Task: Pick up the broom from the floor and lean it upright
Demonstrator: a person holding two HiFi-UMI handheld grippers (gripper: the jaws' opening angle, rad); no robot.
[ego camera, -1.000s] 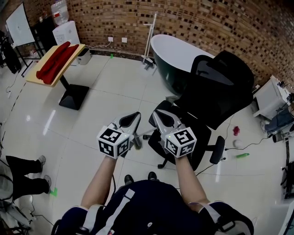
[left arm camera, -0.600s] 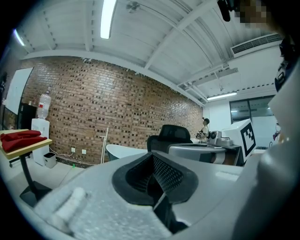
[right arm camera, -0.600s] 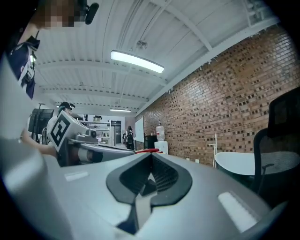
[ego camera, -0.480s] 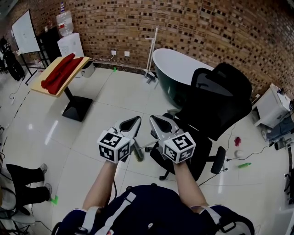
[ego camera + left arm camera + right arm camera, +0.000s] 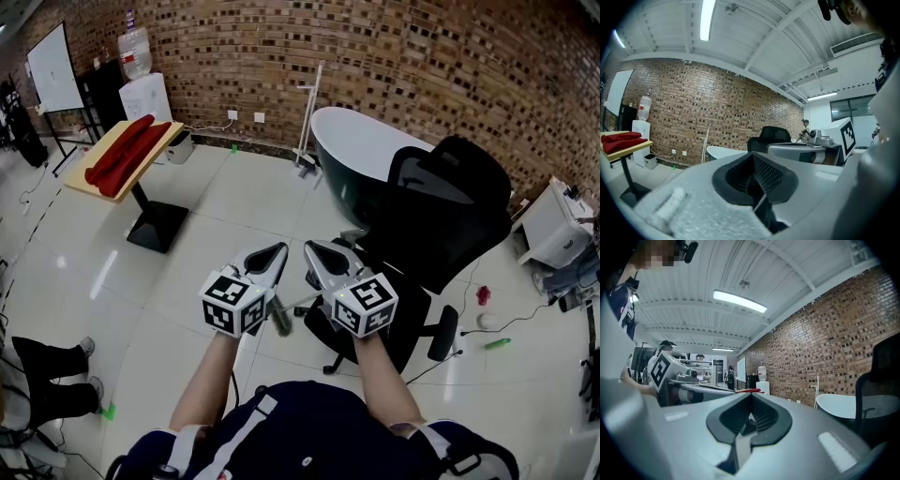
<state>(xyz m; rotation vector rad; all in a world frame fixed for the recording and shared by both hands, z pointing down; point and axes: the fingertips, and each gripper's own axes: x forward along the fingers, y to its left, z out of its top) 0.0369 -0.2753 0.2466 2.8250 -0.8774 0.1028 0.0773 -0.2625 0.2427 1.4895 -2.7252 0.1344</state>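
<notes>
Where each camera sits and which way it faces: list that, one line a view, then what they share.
Head view: on the person's head, looking steeply down at the tiled floor, the forearms, left gripper and right gripper.
Left gripper view: on that gripper, looking level along its closed jaws toward the brick wall; right gripper at right.
Right gripper view: likewise along its closed jaws; left gripper at left.
Shared: all three show the white bathtub and black office chair.

Broom: seemingly olive head, thin grey handle, flat on floor, largely hidden.
</notes>
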